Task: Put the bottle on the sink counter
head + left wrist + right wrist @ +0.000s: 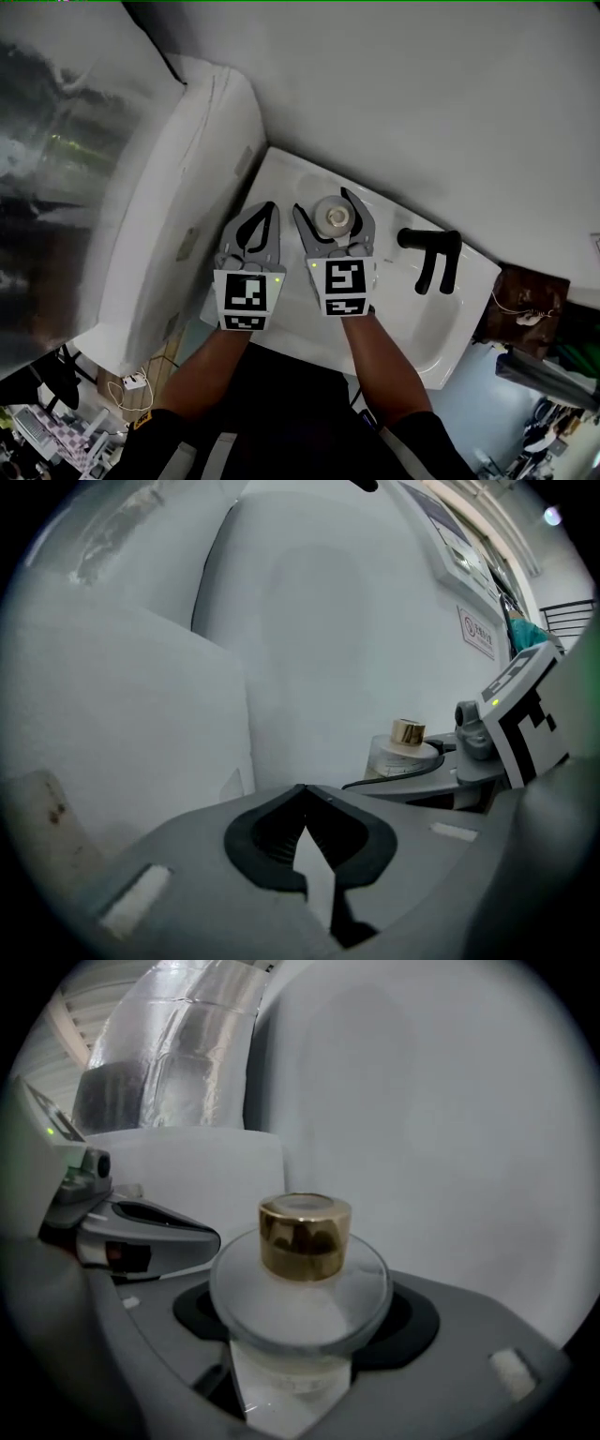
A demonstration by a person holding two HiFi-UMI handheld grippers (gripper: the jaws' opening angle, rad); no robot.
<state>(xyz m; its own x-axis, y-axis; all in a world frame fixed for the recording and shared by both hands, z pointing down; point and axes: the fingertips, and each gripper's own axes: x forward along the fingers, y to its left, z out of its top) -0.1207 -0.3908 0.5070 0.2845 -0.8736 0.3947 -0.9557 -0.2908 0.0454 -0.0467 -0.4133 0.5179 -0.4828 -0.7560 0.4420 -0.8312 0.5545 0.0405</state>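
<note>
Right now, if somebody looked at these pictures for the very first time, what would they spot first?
Probably the bottle with its shiny gold cap, clamped between the jaws of the right gripper in the middle of the head view. Next comes the black faucet, which stands out at the right of the white sink below. The left gripper beside the bottle is shut and empty.
</note>
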